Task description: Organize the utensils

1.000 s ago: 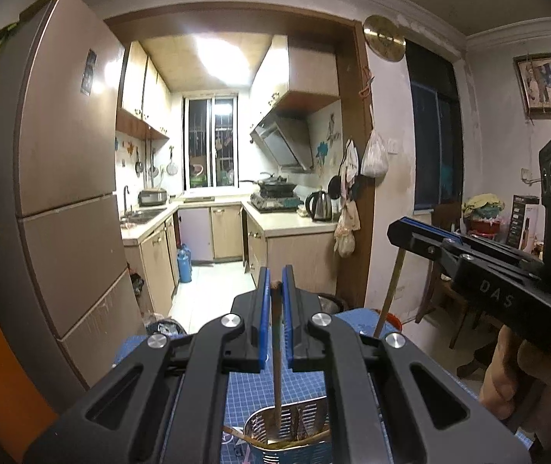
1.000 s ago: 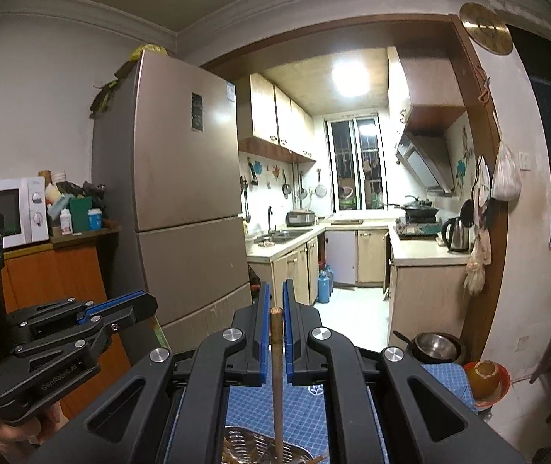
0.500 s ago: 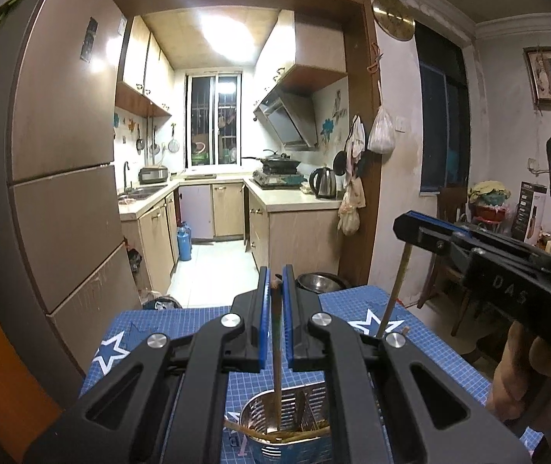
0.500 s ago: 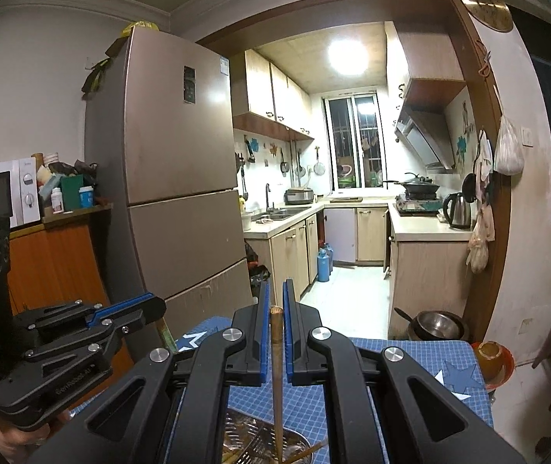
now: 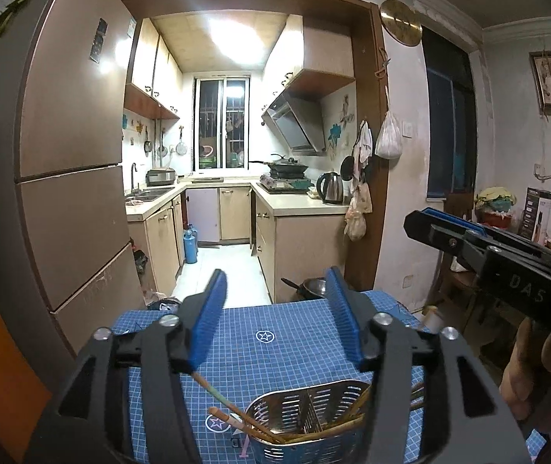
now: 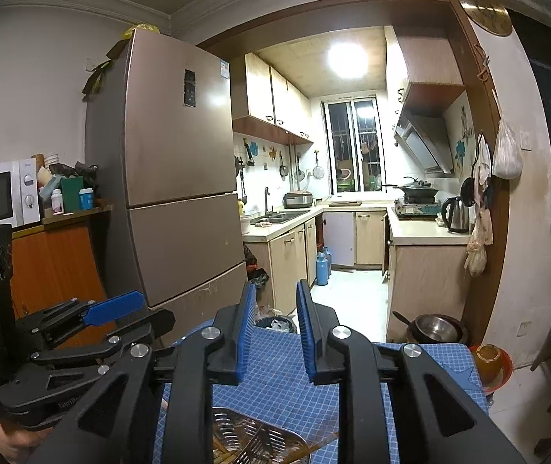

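A perforated steel utensil basket (image 5: 306, 417) stands on the blue grid mat (image 5: 275, 332) and holds several wooden chopsticks (image 5: 248, 421) that lean over its rim. My left gripper (image 5: 275, 309) is open and empty, above and just behind the basket. My right gripper (image 6: 275, 328) is open and empty above the basket (image 6: 260, 440). It also shows at the right of the left wrist view (image 5: 480, 247). The left gripper shows at the lower left of the right wrist view (image 6: 94, 324).
The mat covers a small table facing a kitchen doorway. A brown fridge (image 6: 175, 178) stands at the left, a microwave (image 6: 1, 193) on an orange cabinet beside it. A steel pot (image 6: 434, 328) and an orange bowl (image 6: 492, 359) sit beyond the table's far right edge.
Both grippers were shut on upright chopsticks; both have opened and the chopsticks have dropped into the basket. Both views now tilt lower toward the mat.
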### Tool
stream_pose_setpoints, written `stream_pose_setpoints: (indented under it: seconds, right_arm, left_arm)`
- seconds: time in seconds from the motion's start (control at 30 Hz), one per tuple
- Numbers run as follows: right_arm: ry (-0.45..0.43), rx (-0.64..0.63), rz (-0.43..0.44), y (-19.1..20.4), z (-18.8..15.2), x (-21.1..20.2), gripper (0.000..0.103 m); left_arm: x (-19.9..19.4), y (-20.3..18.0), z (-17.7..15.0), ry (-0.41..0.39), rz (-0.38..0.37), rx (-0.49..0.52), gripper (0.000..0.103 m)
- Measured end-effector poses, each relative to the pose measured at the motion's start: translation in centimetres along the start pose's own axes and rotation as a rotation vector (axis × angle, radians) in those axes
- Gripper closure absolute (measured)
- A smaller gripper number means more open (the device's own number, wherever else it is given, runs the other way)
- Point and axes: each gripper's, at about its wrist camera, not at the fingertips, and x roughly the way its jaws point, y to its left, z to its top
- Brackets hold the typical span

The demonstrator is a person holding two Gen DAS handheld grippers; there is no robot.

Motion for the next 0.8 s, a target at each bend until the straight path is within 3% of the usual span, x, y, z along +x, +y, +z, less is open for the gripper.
stream_pose_setpoints:
  seconds: [0.2, 0.27, 0.33, 0.5, 0.63, 0.8]
  right_arm:
    - [-0.041, -0.025, -0.008, 1.3, 0.9, -2.7, 0.061]
    - [-0.072, -0.041, -0.012, 2.2, 1.2, -4.5, 0.050]
    - [-0.117, -0.058, -0.018, 3.2, 1.3, -7.1, 0.028]
    - [-0.204, -0.107, -0.055, 5.8, 0.3, -13.4, 0.005]
    - [-0.253, -0.122, -0.098, 7.4, -1.6, -18.3, 0.005]
    - [-0.253, -0.100, -0.139, 8.7, -6.8, -23.5, 0.005]
  left_arm:
    - [-2.7, -0.1, 0.6, -0.041, 0.013, -0.004, 0.044]
    - [-4.6, -0.3, 1.1, -0.076, 0.021, -0.004, 0.040]
    - [-7.1, -0.4, 1.4, -0.125, 0.037, 0.002, 0.034]
    - [-14.3, -0.3, 0.7, -0.259, 0.108, 0.025, 0.011]
    - [-20.1, -0.3, -1.4, -0.338, 0.157, 0.033, 0.006]
    - [-23.8, -0.4, -5.5, -0.342, 0.169, 0.020, 0.006]
